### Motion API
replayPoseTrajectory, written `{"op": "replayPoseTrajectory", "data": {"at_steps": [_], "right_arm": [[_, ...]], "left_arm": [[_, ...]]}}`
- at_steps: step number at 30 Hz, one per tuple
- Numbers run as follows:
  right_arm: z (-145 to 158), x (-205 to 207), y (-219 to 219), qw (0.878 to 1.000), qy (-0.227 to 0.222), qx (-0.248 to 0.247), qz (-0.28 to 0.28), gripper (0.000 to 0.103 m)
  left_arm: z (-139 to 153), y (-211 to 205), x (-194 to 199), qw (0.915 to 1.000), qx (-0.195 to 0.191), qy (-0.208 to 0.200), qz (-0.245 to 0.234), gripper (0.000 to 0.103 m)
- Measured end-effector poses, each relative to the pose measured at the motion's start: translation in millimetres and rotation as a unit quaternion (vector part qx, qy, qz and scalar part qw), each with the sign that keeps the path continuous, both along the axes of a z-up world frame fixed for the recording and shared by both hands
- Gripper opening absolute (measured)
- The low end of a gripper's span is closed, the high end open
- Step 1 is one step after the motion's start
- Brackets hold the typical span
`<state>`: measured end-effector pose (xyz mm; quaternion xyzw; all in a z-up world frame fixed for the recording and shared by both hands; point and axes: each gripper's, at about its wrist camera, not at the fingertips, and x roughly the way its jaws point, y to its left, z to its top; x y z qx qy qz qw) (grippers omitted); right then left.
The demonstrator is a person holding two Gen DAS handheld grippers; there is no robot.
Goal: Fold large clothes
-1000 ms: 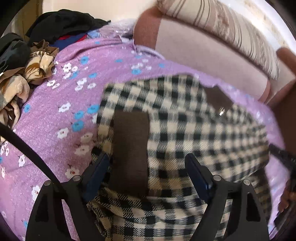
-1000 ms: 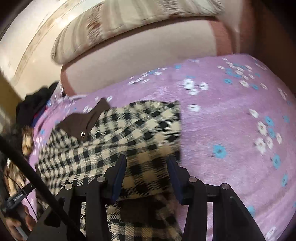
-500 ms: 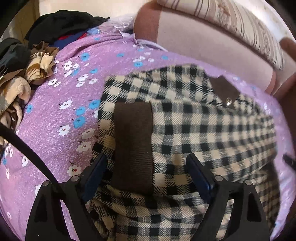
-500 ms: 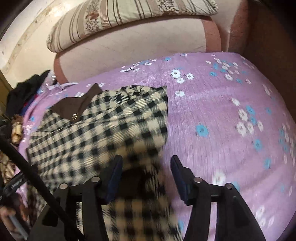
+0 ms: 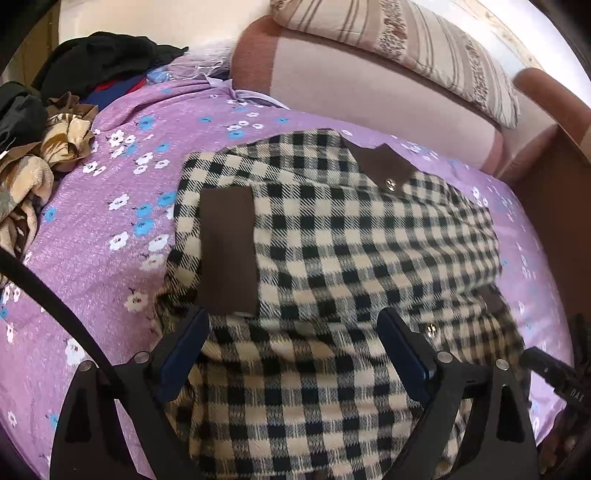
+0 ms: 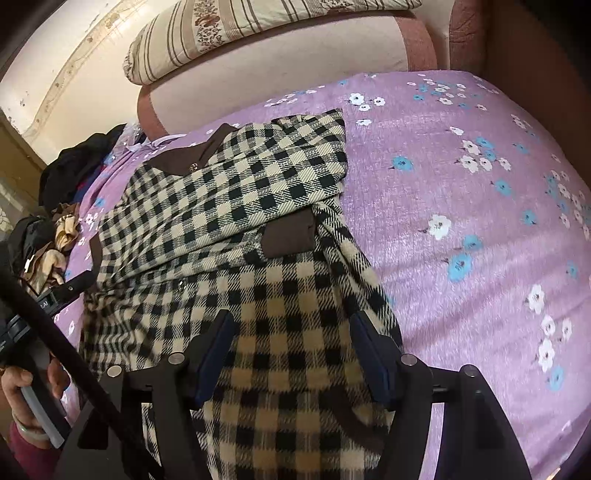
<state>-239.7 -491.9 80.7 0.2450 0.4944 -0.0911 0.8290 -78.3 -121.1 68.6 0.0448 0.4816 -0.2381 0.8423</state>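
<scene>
black-and-cream checked coat with brown cuffs spread partly folded on the purple floral bedspread, left gripper above its near edge with fingers spread and released, right gripper likewise released over the lower hem, striped pillow on the headboard behind, heap of clothes at the bed's left corner
</scene>
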Motion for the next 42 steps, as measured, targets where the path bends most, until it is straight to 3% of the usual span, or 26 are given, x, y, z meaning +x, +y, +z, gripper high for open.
{"op": "replayPoseTrajectory", "data": {"at_steps": [4, 7, 12, 16, 20, 21, 24, 26, 29, 30, 32, 33, 35, 37, 38, 42], "right_arm": [[11.8, -15.5, -3.3, 1.0, -0.007, -0.009, -0.003, 0.079], [15.2, -28.1, -11.0, 1.0, 0.001, -0.029, -0.008, 0.08], [2.7, -43.1, -28.6, 0.998, 0.024, -0.056, -0.024, 0.08], [-10.9, -39.2, -38.1, 0.998, 0.014, -0.053, -0.025, 0.08], [-21.7, -15.4, -35.7, 0.995, 0.014, -0.095, 0.001, 0.079], [-26.1, -7.4, -34.5, 0.995, 0.014, -0.1, 0.011, 0.072], [-40.4, 3.3, -35.9, 0.996, 0.031, -0.08, 0.017, 0.005], [-39.0, 0.8, -34.8, 0.996, 0.024, -0.09, 0.004, 0.004], [-33.1, -0.3, -34.6, 0.982, 0.039, -0.184, -0.011, 0.0], [-33.9, -2.2, -40.4, 0.981, 0.045, -0.189, -0.022, 0.0], [-34.2, -13.3, -57.6, 0.995, 0.035, -0.083, -0.033, 0.0], [-31.2, -20.5, -59.1, 0.998, 0.032, -0.038, -0.026, 0.0], [-23.4, -33.7, -51.8, 0.999, 0.038, -0.03, -0.007, 0.011], [-13.9, -51.7, -39.1, 0.999, 0.036, -0.03, 0.011, 0.066], [-9.8, -61.6, -32.6, 0.999, 0.024, -0.016, 0.017, 0.072], [-14.9, -88.4, -3.7, 0.998, 0.038, -0.002, 0.057, 0.073]], "left_arm": [[-4.3, 5.1, -18.2, 0.9996, 0.007, 0.019, -0.02, 0.094], [-4.7, 11.9, -31.5, 0.9989, 0.002, 0.032, -0.033, 0.094], [-3.8, 27.4, -57.2, 0.9985, 0.021, 0.02, -0.046, 0.094], [-10.3, 50.2, -70.3, 0.9986, 0.022, 0.035, -0.032, 0.094], [-16.9, 72.5, -76.4, 0.9983, 0.019, 0.054, -0.003, 0.094], [-18.3, 78.6, -78.0, 0.9982, 0.021, 0.057, 0.007, 0.094], [-23.7, 94.0, -81.9, 0.9973, 0.02, 0.064, 0.031, 0.094], [-32.3, 100.6, -83.1, 0.9957, 0.03, 0.077, 0.041, 0.094], [-38.5, 100.7, -81.7, 0.9953, 0.051, 0.071, 0.04, 0.094], [-37.5, 100.3, -81.8, 0.9955, 0.056, 0.064, 0.041, 0.094], [-37.1, 102.4, -81.7, 0.9953, 0.053, 0.068, 0.044, 0.094], [-36.2, 104.0, -81.8, 0.9952, 0.046, 0.073, 0.045, 0.094], [-33.3, 106.7, -82.5, 0.9953, 0.03, 0.08, 0.044, 0.094], [-30.3, 110.8, -86.5, 0.9954, 0.019, 0.083, 0.044, 0.094], [-29.6, 112.6, -90.1, 0.9955, 0.016, 0.083, 0.044, 0.094], [-30.9, 113.9, -103.0, 0.9956, 0.015, 0.085, 0.038, 0.094]]}}
